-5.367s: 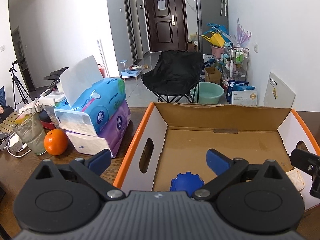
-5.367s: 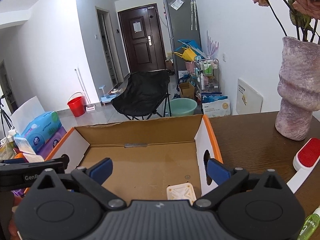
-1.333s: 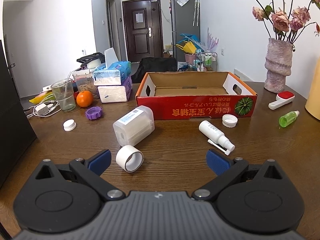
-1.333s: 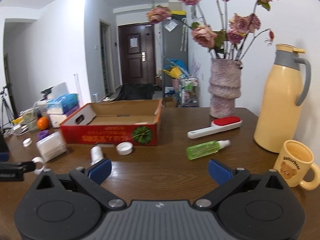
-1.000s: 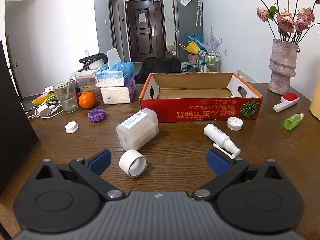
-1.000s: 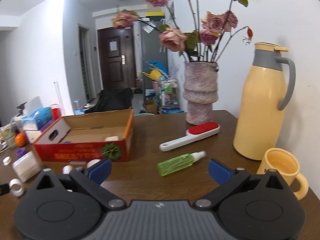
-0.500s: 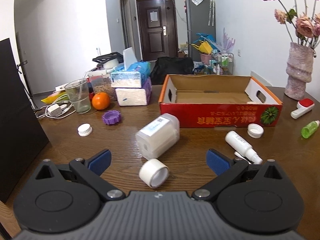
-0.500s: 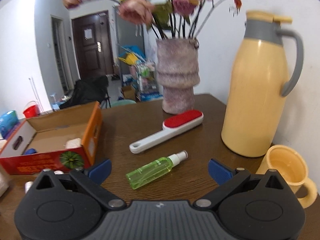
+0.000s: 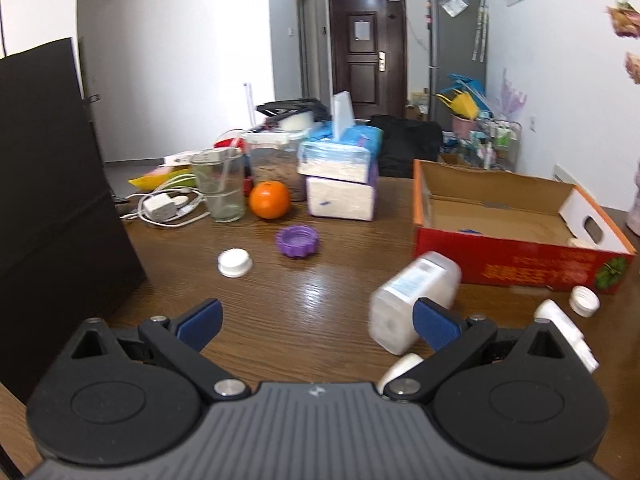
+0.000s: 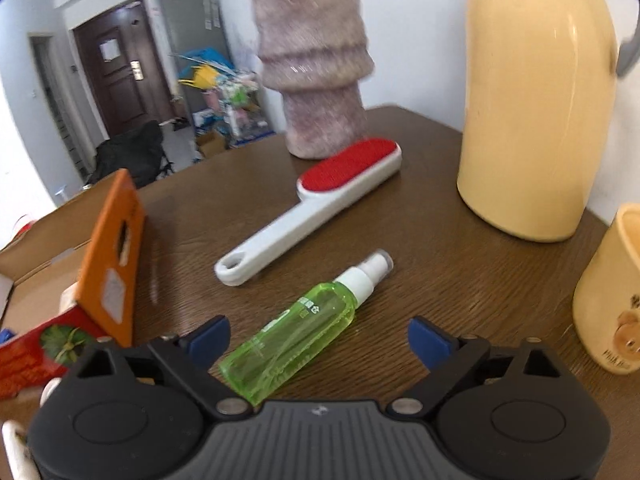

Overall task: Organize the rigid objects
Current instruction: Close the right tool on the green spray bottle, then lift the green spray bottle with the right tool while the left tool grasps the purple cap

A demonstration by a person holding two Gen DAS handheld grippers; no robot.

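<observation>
Right gripper [image 10: 318,334] jaws closing, pads not yet touching the green spray bottle [image 10: 296,330] lying on the table [image 10: 460,280] btwn them, just beside the box [image 10: 114,248]. Prob light, stiff, slick plastic w/ liquid; grab mid-body across flat sides, not the nozzle. Left gripper [image 9: 318,320] open, empty.

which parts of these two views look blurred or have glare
Left wrist view: the white container is motion-smeared, with window glare on the table. Right wrist view: the vase and lint brush are smeared; highlights streak the yellow jug.
</observation>
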